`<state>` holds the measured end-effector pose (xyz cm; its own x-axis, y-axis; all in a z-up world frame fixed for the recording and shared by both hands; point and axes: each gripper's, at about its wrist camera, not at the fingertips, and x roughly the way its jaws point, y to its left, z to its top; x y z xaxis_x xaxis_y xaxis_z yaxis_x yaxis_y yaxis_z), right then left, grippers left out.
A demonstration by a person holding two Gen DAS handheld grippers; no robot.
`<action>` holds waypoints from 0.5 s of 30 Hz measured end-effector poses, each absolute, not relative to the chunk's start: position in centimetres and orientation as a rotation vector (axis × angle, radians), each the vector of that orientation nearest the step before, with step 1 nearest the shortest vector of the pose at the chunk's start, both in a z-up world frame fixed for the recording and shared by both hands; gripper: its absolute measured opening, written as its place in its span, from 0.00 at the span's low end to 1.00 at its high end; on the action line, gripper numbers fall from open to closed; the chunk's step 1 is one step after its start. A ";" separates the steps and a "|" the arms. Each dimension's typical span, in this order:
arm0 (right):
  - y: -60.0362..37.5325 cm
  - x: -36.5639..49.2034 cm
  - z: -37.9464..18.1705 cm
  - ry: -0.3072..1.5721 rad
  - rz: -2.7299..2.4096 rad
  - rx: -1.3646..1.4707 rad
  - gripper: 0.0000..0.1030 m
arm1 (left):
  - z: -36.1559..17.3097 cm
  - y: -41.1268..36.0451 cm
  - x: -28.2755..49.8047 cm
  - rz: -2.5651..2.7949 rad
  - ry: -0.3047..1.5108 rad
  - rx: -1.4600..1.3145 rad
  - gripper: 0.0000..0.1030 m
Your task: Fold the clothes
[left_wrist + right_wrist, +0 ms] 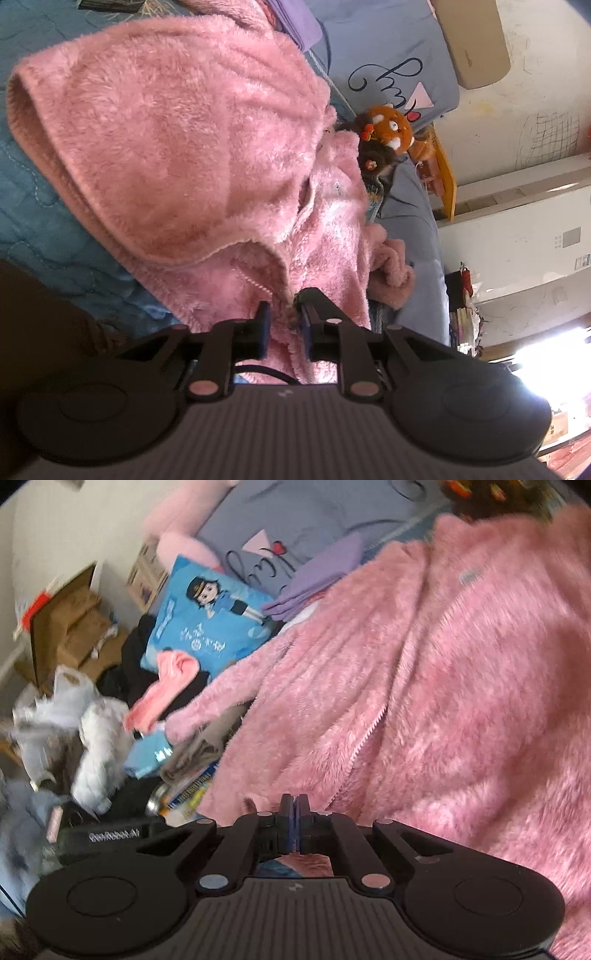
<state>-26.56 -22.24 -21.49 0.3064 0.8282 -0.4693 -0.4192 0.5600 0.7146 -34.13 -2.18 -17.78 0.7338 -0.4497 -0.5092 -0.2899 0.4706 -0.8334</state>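
A fluffy pink jacket [192,147] lies spread on a teal quilt [44,229], its hood toward the left in the left wrist view and its zipper [365,734] running down the front.

The left gripper [284,317] is at the jacket's edge, its jaws slightly apart with pink fleece bunched between the blue pads; whether they pinch it firmly cannot be told.

The right gripper [294,805] sits at the jacket's hem, jaws pressed together. Whether any fabric is caught between them cannot be told.

Beyond the jacket lie a grey-blue pillow [388,55] with looping black script that cannot be read, an orange plush toy [391,127], folded purple cloth [317,579], and a blue bag [207,616] printed with a cartoon girl in uniform; its white text is upside down and unreadable.

A black device [107,838] beside the right gripper carries white lettering, too blurred to read.
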 end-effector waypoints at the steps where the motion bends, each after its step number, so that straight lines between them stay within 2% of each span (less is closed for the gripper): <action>1: -22.4 -26.5 -21.8 0.942 0.873 0.545 0.02 | -17.8 -2.2 -34.1 -0.109 0.781 -1.107 0.11; 6: -23.8 -26.0 -23.8 1.005 0.851 0.753 0.02 | -18.0 -2.0 -34.3 -0.088 0.781 -1.113 0.05; 9: -23.6 -26.1 -24.2 1.017 0.847 0.752 0.02 | -18.0 -2.0 -34.2 -0.054 0.794 -1.111 0.04; 11: -23.1 -26.4 -23.7 0.997 0.849 0.668 0.02 | -18.1 -2.0 -34.1 -0.031 0.809 -1.104 0.04; 15: -20.6 -28.2 -21.2 0.876 0.851 0.322 0.02 | -18.0 -2.2 -33.9 0.003 0.836 -1.078 0.04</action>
